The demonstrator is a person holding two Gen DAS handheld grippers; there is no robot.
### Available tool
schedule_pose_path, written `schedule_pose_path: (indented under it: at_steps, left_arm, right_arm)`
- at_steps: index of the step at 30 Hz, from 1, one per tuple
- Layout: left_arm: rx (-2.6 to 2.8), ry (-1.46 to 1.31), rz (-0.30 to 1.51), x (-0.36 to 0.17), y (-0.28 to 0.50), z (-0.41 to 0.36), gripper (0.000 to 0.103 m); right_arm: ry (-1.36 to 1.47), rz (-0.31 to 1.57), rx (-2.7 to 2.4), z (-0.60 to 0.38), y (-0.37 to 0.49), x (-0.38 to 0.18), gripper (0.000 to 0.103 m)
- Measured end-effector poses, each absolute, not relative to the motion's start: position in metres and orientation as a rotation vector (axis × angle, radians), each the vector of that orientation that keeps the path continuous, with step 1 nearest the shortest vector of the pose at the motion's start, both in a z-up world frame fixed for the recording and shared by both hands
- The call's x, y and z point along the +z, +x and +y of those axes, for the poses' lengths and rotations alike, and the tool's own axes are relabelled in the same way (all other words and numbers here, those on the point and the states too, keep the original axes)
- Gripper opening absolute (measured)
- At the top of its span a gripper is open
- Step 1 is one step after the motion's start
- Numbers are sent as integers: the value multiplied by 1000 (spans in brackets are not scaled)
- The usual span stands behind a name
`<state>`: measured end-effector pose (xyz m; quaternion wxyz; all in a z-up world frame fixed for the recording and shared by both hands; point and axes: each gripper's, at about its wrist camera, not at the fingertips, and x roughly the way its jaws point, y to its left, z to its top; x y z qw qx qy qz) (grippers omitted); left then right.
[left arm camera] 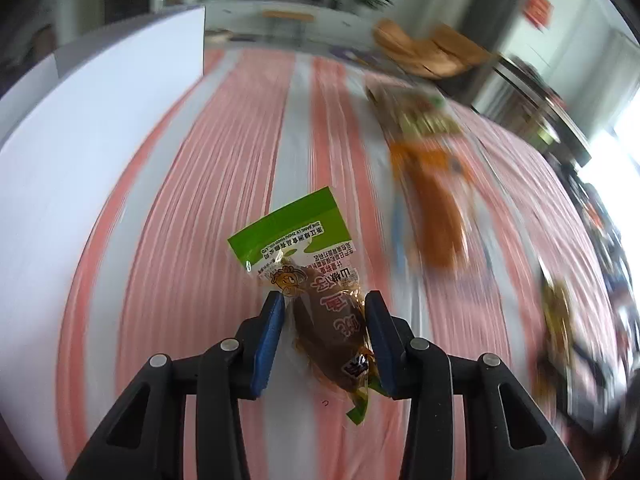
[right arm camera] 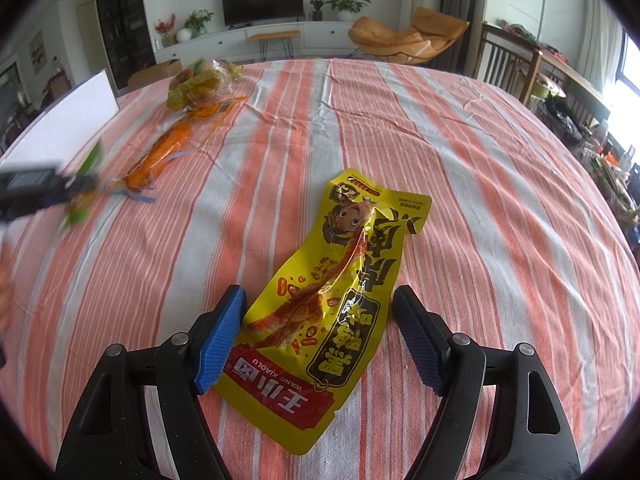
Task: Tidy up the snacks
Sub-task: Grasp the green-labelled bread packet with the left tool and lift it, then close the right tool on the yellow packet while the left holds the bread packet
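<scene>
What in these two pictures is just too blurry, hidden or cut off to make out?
- Left wrist view: orange snack and the packets beyond it, motion-blurred.
- Right wrist view: left gripper, blurred, cut by the left edge.
- Right wrist view: yellow packet, near end hidden behind the right gripper.

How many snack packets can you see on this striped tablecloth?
4, perhaps more hidden. A green-topped packet is clamped in the left tongs; a yellow packet lies between the open right tongs; an orange packet and a crinkled yellow-green bag lie farther back.
</scene>
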<state>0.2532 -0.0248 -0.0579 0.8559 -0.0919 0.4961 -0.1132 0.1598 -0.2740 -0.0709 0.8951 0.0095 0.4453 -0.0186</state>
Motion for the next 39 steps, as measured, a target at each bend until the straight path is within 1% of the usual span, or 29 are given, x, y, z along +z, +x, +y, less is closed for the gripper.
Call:
schedule_pose_path:
  at_steps: [3, 5, 6, 7, 8, 10, 12, 15, 17, 18, 19, 39]
  left_arm:
    - [-414, -152, 1103, -56, 210, -10, 41]
    - [-475, -115, 1109, -53, 189, -1, 43]
    - [-463, -97, 1110, -53, 181, 1, 49]
    - [-433, -84, 1108, -53, 176, 3, 58]
    - [-415, -89, 1077, -54, 171, 3, 61]
    - [-392, -98, 1053, -57, 166, -3, 82]
    - [-349, -67, 1043, -60, 165, -21, 91]
    - [-281, 31, 1012, -68, 163, -46, 95]
    - [-247, 68, 985, -72, 161, -49, 99]
    - [-236, 88, 965, -74, 159, -52, 103]
    - [-233, 95, 945, -77, 157, -55, 103]
    - [-226, 86, 943, -76, 156, -50, 103]
  right_arm:
    - [18, 923, -39, -275, 158, -71, 79]
    - [18, 923, -39, -275, 158, -71, 79]
    - [18, 923, -39, -275, 158, -71, 79]
    - [19, 923, -39, -275, 158, -71, 79]
    - [18, 923, -39, -275, 158, -71, 79]
    - [19, 923, -38, -275, 158, -71, 79]
    - [19, 923, -38, -275, 158, -71, 79]
    - [19, 923, -38, -275, 158, -71, 79]
    - [19, 923, -37, -275, 158, -71, 79]
    - [19, 923, -37, -275, 158, -71, 79]
    - [19, 923, -37, -275, 158, -71, 79]
    - [19, 923, -36, -275, 158, -71, 79]
